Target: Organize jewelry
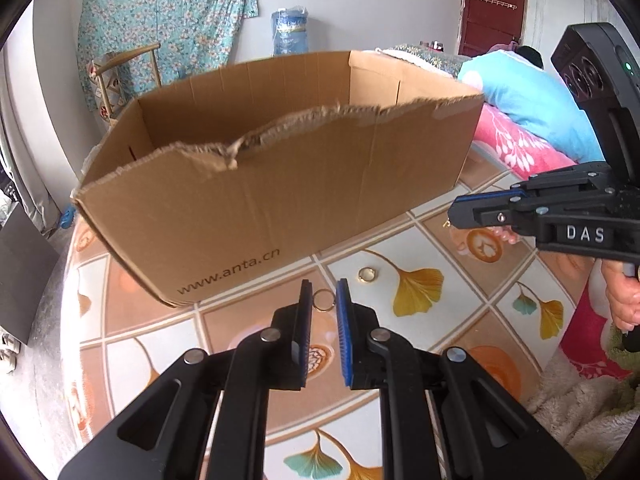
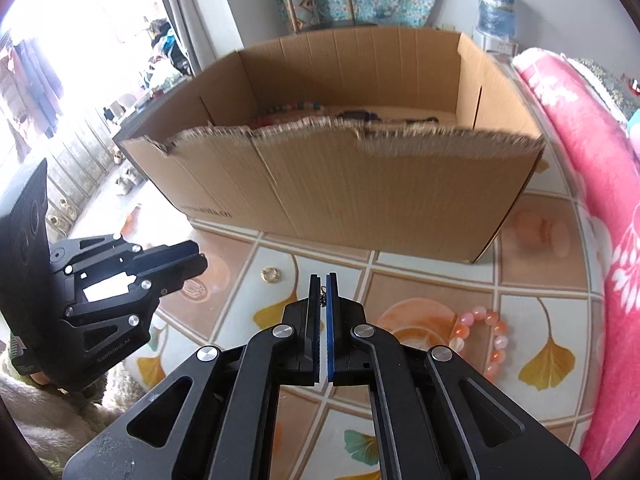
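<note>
An open cardboard box (image 1: 280, 184) stands on the patterned mat; in the right wrist view the box (image 2: 360, 184) holds bead strings and other jewelry at its bottom. My left gripper (image 1: 324, 292) is open just above the mat, with a thin gold ring (image 1: 323, 300) lying between its fingertips. A thicker gold ring (image 1: 369, 275) lies just to the right; it shows in the right wrist view (image 2: 271, 275). My right gripper (image 2: 324, 280) is shut on a small dark chain piece (image 2: 323, 298). A pink bead bracelet (image 2: 486, 340) lies on the mat to its right.
A pink flowered blanket (image 2: 592, 200) and a blue pillow (image 1: 520, 96) border the mat on the right. A chair (image 2: 316, 0) stands behind the box. A fluffy cream rug (image 1: 592, 412) lies at the near edge.
</note>
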Action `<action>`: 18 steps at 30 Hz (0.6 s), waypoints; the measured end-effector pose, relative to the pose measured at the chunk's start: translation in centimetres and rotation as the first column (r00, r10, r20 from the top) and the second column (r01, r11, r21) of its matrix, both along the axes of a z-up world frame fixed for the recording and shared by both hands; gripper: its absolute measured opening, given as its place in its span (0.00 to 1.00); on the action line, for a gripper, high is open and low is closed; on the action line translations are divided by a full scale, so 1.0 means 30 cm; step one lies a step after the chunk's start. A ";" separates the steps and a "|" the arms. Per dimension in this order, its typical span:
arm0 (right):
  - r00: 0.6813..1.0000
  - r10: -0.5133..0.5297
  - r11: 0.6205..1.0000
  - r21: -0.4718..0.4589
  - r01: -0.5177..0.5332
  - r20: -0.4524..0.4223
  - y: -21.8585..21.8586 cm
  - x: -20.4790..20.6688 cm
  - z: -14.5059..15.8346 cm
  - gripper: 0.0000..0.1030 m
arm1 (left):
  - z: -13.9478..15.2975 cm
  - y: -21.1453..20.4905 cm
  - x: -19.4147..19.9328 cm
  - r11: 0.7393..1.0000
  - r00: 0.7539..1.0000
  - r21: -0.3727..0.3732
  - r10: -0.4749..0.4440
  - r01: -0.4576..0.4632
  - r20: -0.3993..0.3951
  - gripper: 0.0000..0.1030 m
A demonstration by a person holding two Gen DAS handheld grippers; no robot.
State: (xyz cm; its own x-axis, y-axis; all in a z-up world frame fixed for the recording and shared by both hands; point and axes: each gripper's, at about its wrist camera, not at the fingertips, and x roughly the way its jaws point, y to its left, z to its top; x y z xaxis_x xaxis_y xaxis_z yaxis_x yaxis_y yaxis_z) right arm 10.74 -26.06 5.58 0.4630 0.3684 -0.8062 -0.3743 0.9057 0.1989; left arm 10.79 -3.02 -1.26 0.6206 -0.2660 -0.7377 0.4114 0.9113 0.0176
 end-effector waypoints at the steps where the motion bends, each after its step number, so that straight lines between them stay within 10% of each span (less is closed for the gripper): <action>1: 1.000 0.002 1.000 0.011 -0.002 0.008 -0.003 -0.005 0.017 0.01 | 0.010 0.004 -0.008 1.000 1.000 -0.001 0.000 0.000 0.007 0.11; 18: 0.955 0.070 0.987 0.118 -0.108 0.288 0.027 0.051 0.349 0.00 | 0.393 0.083 0.018 0.992 0.976 -0.122 -0.013 0.040 0.217 0.05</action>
